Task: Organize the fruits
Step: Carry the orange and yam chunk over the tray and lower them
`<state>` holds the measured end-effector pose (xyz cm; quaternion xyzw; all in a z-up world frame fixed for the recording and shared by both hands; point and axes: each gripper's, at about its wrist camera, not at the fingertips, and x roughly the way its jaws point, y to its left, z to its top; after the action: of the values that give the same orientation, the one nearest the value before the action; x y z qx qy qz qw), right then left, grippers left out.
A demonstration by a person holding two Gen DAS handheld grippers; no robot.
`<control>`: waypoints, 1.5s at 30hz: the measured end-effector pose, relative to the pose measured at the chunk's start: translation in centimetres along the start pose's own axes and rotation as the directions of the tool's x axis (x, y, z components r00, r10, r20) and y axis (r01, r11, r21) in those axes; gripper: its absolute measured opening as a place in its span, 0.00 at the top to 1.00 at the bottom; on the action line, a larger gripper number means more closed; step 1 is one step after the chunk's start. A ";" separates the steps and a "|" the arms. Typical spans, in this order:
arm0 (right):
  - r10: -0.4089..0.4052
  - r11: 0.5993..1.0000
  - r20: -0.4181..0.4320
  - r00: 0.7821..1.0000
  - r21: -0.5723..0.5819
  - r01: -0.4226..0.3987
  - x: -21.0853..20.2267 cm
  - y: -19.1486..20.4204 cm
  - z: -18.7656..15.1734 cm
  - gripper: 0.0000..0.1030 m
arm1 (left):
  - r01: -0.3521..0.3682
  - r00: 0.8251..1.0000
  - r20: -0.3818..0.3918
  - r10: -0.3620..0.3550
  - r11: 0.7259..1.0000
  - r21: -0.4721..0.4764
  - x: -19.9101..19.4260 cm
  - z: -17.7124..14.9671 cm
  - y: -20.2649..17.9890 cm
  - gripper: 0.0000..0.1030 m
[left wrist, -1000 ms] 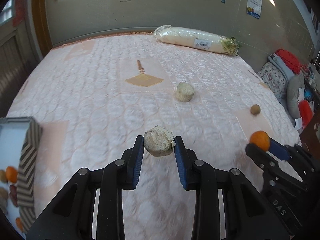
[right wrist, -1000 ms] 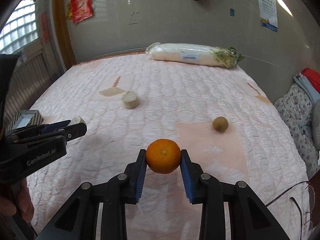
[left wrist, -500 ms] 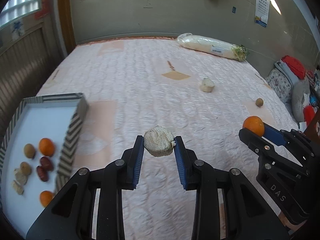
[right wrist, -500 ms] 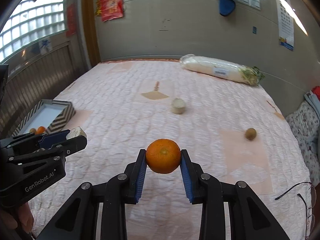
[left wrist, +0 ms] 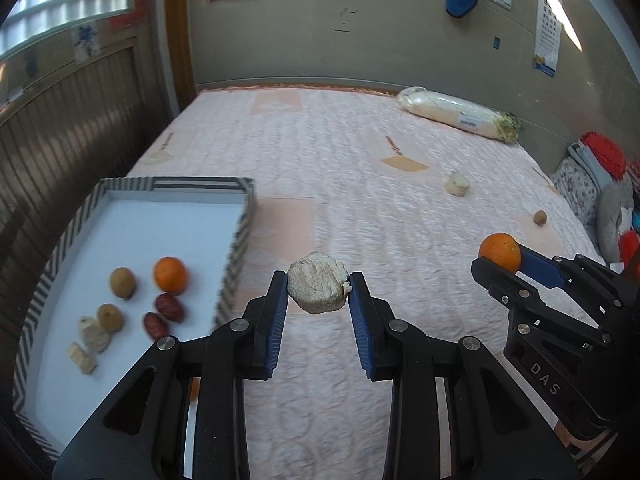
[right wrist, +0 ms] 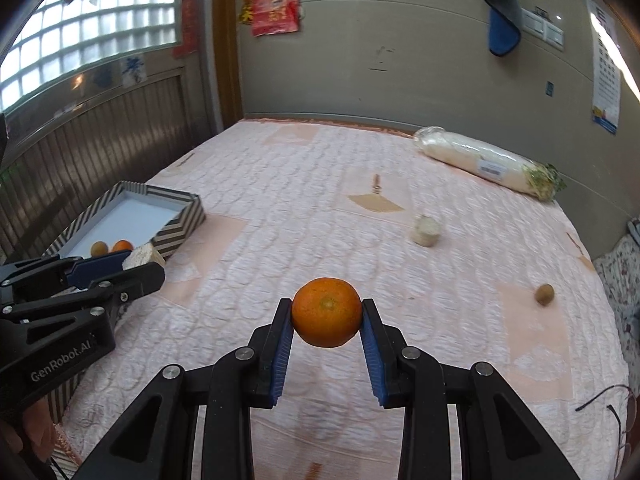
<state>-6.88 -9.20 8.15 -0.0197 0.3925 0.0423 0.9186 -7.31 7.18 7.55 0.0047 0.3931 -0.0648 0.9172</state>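
Both the left gripper (left wrist: 318,292) and the right gripper (right wrist: 326,320) are made of black plastic with ribbed blue pads, round silver screws and triangular cut-outs, and have white letters "GenRobot.AI" and "DAS" on their sides.

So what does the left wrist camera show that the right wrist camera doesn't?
Only the left wrist view shows most of the striped tray's floor: an orange, two dark red fruits, brown fruits and pale chunks.

Only the right wrist view shows the glass-block window in full and a cable on the quilt.

Both show the left gripper shut on a pale chunk, the right gripper shut on an orange, the loose chunk, the brown fruit and the wrapped radish.
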 end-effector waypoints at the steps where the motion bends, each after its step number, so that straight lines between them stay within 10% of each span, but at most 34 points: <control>1: 0.003 1.000 0.000 1.000 -0.006 -0.003 0.0 0.4 0.1 0.69 | -0.005 1.000 0.001 0.005 1.000 -0.010 -0.2 0.0 0.6 0.71; 45: 0.233 0.925 -0.089 0.968 -0.288 -0.249 6.1 17.6 4.0 0.69 | -0.187 0.981 -0.091 0.171 0.957 -0.224 -1.0 -4.2 16.1 0.71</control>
<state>-1.44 8.98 6.46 -0.1103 0.4054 0.2128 0.8822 -9.05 23.51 4.63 -0.0642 0.4282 0.0648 0.8991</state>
